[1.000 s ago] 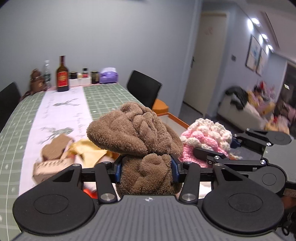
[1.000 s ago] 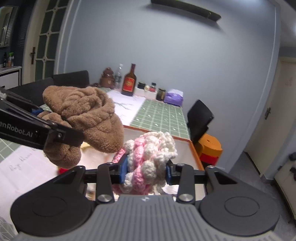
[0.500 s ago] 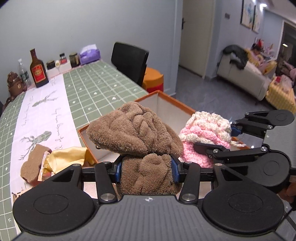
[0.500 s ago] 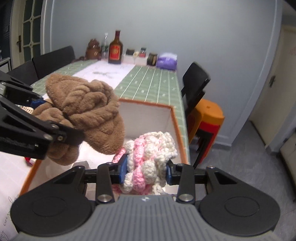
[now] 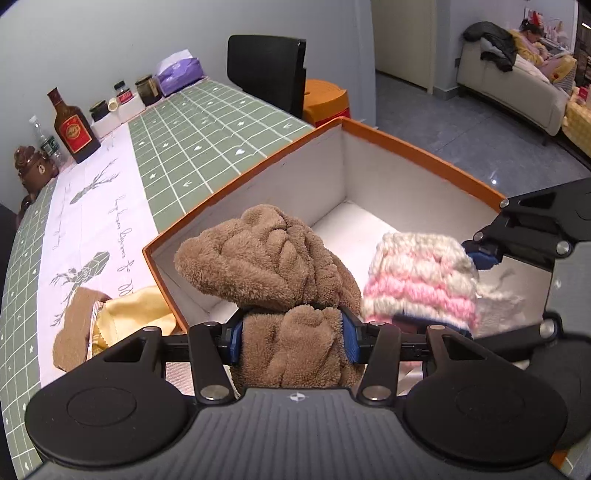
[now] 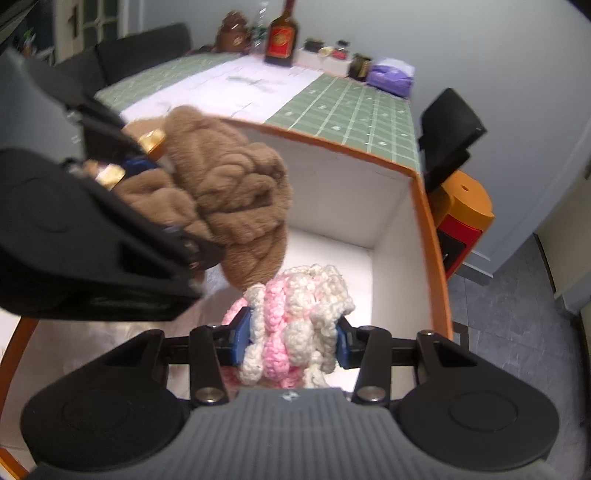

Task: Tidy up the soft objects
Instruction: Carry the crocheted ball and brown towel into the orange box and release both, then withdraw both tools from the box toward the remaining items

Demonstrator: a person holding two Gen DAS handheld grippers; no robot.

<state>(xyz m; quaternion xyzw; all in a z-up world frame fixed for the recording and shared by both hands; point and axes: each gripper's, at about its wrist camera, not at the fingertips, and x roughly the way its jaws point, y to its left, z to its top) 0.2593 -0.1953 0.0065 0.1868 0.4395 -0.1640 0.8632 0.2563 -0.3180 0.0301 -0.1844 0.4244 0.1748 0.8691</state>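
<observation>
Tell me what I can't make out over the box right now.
- Box floor near side: both views, hidden by the brown plush, knit piece and gripper bodies.
- Bottle top: right view, cut off by the frame's edge.
- Left gripper: right view, blurred.

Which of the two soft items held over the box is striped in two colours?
The crocheted pink-and-white piece, between the right gripper's opening jaws; the other is plain brown plush.

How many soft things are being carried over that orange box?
2. The brown plush item sits in the left gripper; the pink-and-white knit item sits in the opening right gripper. More may lie hidden beneath.
</observation>
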